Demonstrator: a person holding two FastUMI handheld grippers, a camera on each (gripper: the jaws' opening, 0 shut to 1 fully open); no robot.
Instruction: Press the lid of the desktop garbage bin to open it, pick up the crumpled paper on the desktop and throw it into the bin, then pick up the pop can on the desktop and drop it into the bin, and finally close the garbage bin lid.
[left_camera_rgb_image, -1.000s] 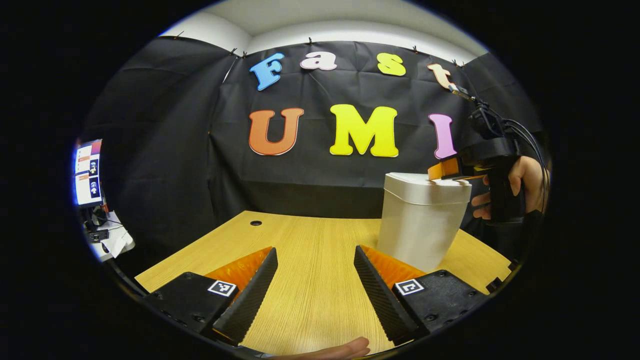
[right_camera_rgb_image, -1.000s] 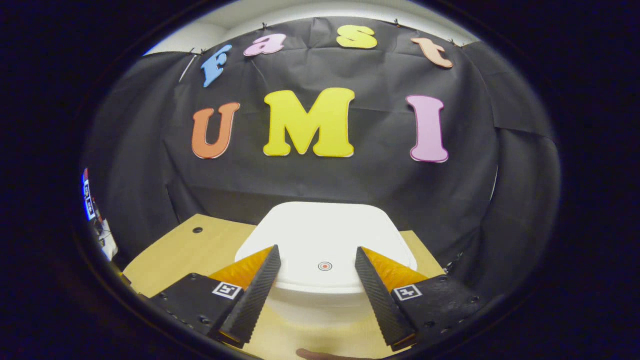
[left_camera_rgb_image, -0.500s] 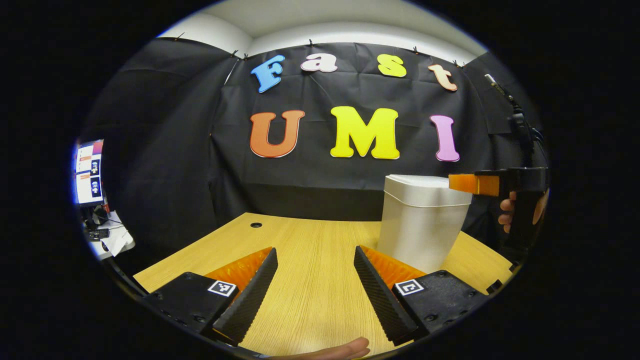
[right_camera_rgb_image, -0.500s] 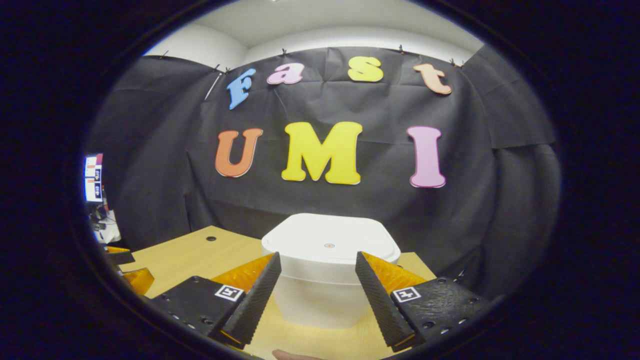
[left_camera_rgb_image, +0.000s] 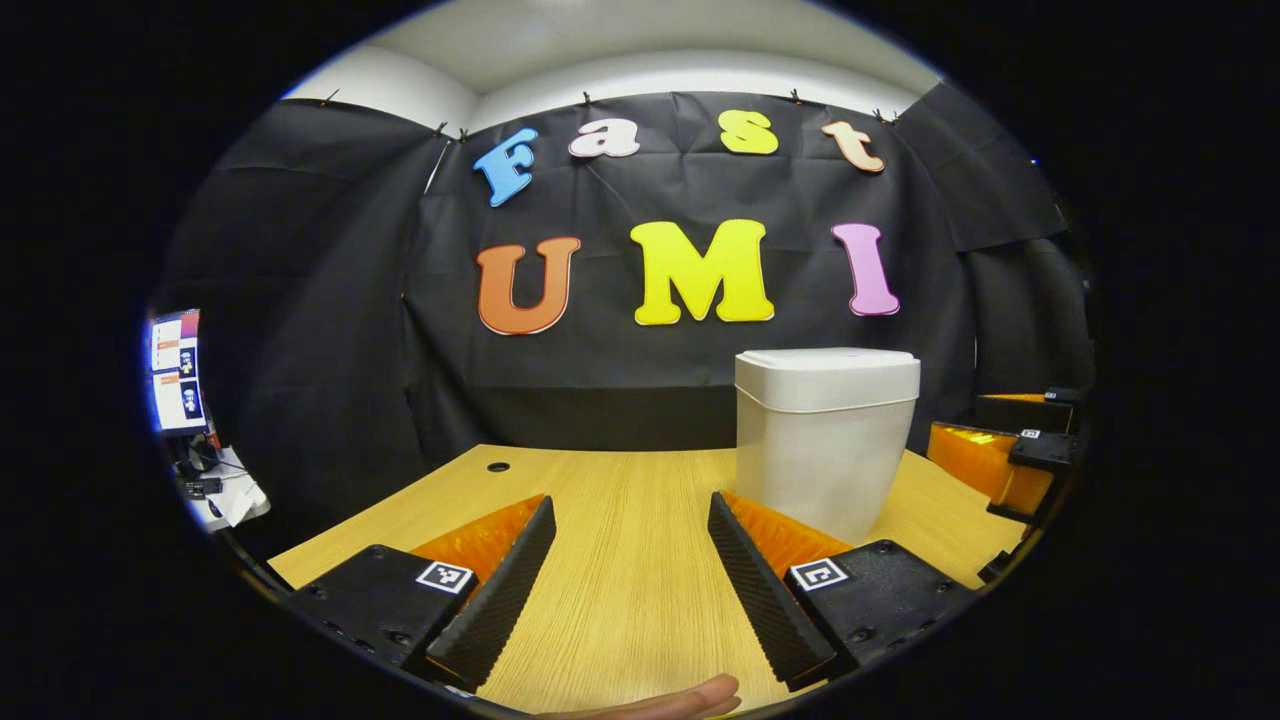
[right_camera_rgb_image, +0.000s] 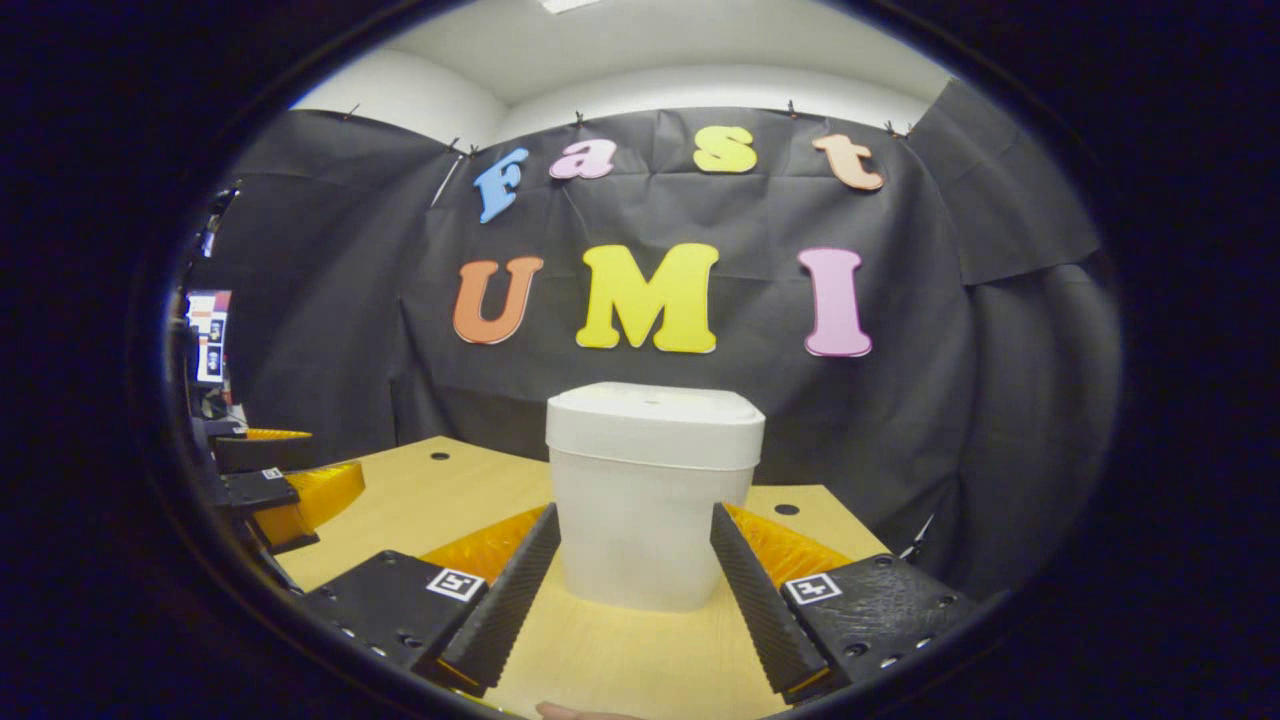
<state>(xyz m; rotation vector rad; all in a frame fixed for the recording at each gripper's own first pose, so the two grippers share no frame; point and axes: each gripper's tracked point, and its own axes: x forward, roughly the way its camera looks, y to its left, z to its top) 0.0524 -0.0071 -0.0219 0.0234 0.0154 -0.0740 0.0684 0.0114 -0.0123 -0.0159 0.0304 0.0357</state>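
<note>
Left gripper view: at the far left edge a lit monitor (left_camera_rgb_image: 176, 372) stands beyond the desk (left_camera_rgb_image: 620, 500). The left gripper (left_camera_rgb_image: 630, 580) sits low over the wooden desktop with its two fingers spread wide apart and nothing between them; only bare wood shows in the gap. A fingertip (left_camera_rgb_image: 690, 697) of the person shows at the bottom edge. Right of centre, the white garbage bin (left_camera_rgb_image: 820, 450) stands upright on the desk, lid (left_camera_rgb_image: 828, 375) down and seated flush on the body. Further right, near the desk's edge, the right gripper (left_camera_rgb_image: 1005, 455) appears beside the bin, apart from it.

Right gripper view: at the left edge the left gripper (right_camera_rgb_image: 290, 490) shows over the desk (right_camera_rgb_image: 430, 490), well apart from the bin. At centre the garbage bin (right_camera_rgb_image: 650, 520) stands upright, its lid (right_camera_rgb_image: 655, 425) closed. The right gripper (right_camera_rgb_image: 635, 590) is held in front of the bin, fingers wide apart and gripping nothing; the bin's lower body is seen in the gap between them, untouched.
</note>
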